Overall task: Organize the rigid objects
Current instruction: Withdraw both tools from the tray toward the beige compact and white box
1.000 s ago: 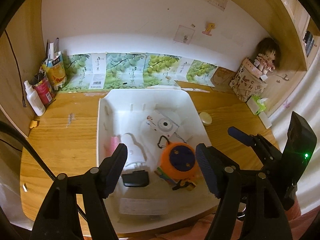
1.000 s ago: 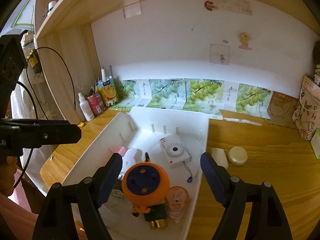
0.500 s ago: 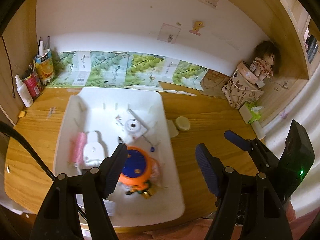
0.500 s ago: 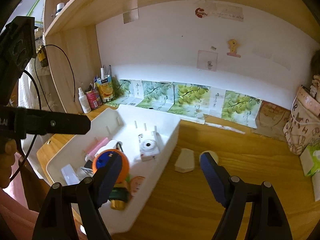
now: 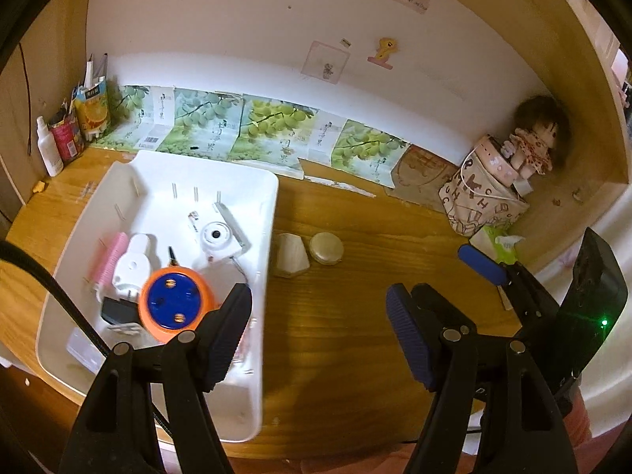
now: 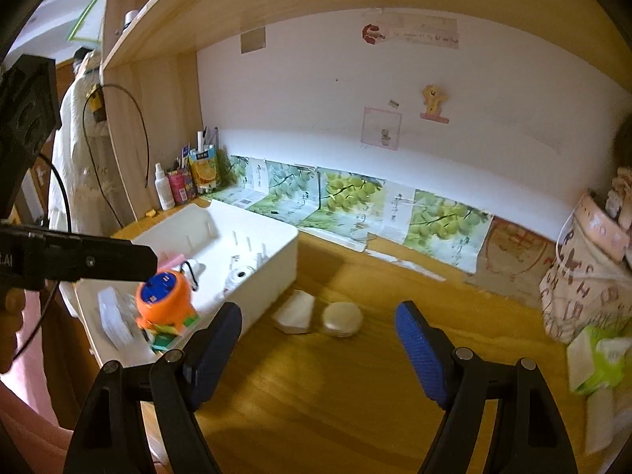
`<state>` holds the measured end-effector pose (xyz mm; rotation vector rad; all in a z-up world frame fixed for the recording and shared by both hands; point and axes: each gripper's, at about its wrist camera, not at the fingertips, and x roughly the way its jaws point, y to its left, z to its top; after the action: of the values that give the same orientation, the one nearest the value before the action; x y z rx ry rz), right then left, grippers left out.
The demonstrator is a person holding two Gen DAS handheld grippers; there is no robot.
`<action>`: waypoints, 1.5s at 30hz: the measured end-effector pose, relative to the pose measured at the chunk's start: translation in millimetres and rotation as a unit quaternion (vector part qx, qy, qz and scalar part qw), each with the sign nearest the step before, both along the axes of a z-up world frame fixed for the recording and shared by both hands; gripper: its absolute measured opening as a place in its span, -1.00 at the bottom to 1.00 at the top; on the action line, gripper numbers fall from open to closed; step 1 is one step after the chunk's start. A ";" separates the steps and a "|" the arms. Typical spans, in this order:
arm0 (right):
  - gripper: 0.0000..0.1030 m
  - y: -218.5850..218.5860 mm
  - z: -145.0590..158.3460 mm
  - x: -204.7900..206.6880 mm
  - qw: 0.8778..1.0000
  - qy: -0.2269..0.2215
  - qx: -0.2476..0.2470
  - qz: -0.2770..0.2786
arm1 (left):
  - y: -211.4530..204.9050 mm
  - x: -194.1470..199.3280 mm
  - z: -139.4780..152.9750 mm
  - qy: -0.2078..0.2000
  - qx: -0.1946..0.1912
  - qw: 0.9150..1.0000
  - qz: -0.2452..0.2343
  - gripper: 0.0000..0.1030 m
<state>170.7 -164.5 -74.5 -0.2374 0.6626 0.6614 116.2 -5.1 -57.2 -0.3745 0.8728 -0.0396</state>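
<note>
A white plastic bin (image 5: 268, 205) (image 6: 276, 260) stands on the wooden desk at the left. Inside it lie an orange and blue round gadget (image 5: 173, 304) (image 6: 164, 290), a white instant camera (image 5: 215, 235) (image 6: 239, 276), a white device (image 5: 132, 264) and a pink item (image 5: 110, 260). Just right of the bin on the desk rest a pale faceted block (image 5: 290, 258) (image 6: 296, 312) and a round beige case (image 5: 326, 248) (image 6: 343, 319). My left gripper (image 5: 318, 331) is open and empty over the desk at the bin's right edge. My right gripper (image 6: 318, 351) is also open and empty, short of the block and case.
A printed fabric basket (image 5: 478, 201) (image 6: 584, 280) with a doll (image 5: 533, 146) sits at the back right, a green tissue pack (image 6: 604, 359) beside it. Bottles and cartons (image 5: 67, 126) (image 6: 185, 181) stand in the back left corner. Grape-print cartons (image 5: 268, 134) line the wall.
Both grippers have swept to the right, from over the bin toward the bare desk; the bin now lies left in both views. Jaw openings look unchanged.
</note>
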 end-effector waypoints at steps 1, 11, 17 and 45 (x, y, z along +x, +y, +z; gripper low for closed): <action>0.57 -3.5 0.1 3.3 1.000 -0.006 -0.008 0.008 | -4.1 2.3 -0.1 0.001 -0.001 1.000 0.002 0.43; 0.57 -10.9 -6.2 31.2 0.992 -0.062 -0.079 0.082 | -20.0 26.6 17.0 0.017 0.077 0.996 -0.042 0.43; 0.57 0.2 -22.0 43.1 0.983 -0.075 -0.117 0.117 | -19.8 50.5 28.3 0.031 0.128 0.984 -0.120 0.44; 0.57 55.2 -123.6 101.6 0.981 0.034 -0.113 0.154 | -79.9 167.1 -34.0 0.118 0.318 0.776 -0.531 0.54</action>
<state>272.2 -109.3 -198.1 -0.5372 0.7746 0.8953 283.3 -85.0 -91.2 0.8146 1.1929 -0.7438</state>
